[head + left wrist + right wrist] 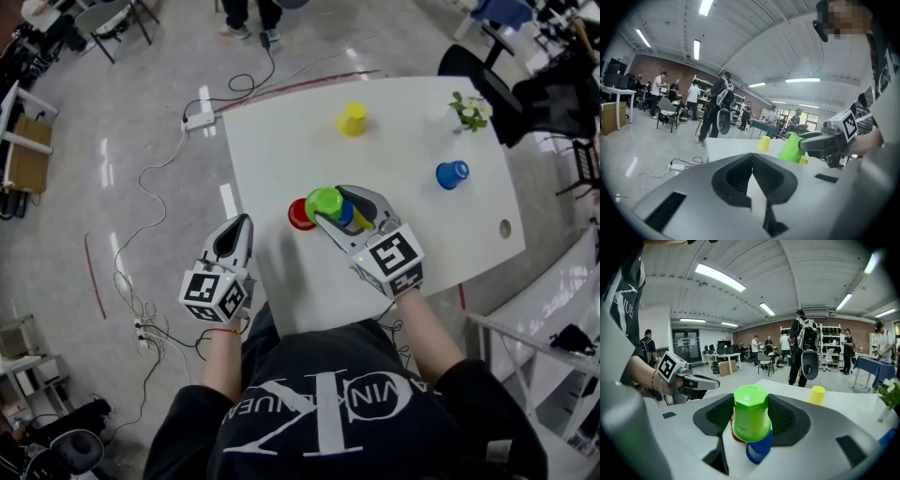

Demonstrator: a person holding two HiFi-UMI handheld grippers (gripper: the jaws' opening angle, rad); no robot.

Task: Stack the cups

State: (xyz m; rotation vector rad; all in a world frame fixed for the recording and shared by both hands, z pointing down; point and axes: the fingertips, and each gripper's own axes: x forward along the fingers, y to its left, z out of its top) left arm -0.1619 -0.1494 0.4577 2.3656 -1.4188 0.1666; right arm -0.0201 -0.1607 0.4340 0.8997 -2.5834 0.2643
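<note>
Cups, plastic, assorted colours, on a white surface [281,141].

1. Green cup [751,413]: upside down, base facing the right gripper's camera. It is clamped between the two jaws of the right gripper [333,204], whose pads press on its sides. It is at the near middle of the surface.
2. Lower blue cup [758,450]: directly under the green cup's rim, between the same jaws. Whether it is nested in the green cup or only lies beneath it cannot be told.
3. Red cup [298,216]: on the surface, just beside the green cup on its left in the head view.
4. Yellow piece [363,221]: shows between the right gripper's jaws behind the blue cup. Too little is visible to tell what it is.
5. Far yellow cup [352,119]: upside down, alone at the far part of the surface, well apart from the group.
6. Lone blue cup [451,174]: towards the right edge, well apart from the rest.
7. Small plant [469,111]: at the far right corner.

Left gripper [244,223]: jaw tips together, nothing between them. It is at the near left edge of the surface, apart from every cup.

Floor: power strip [197,119] with trailing cables.
</note>
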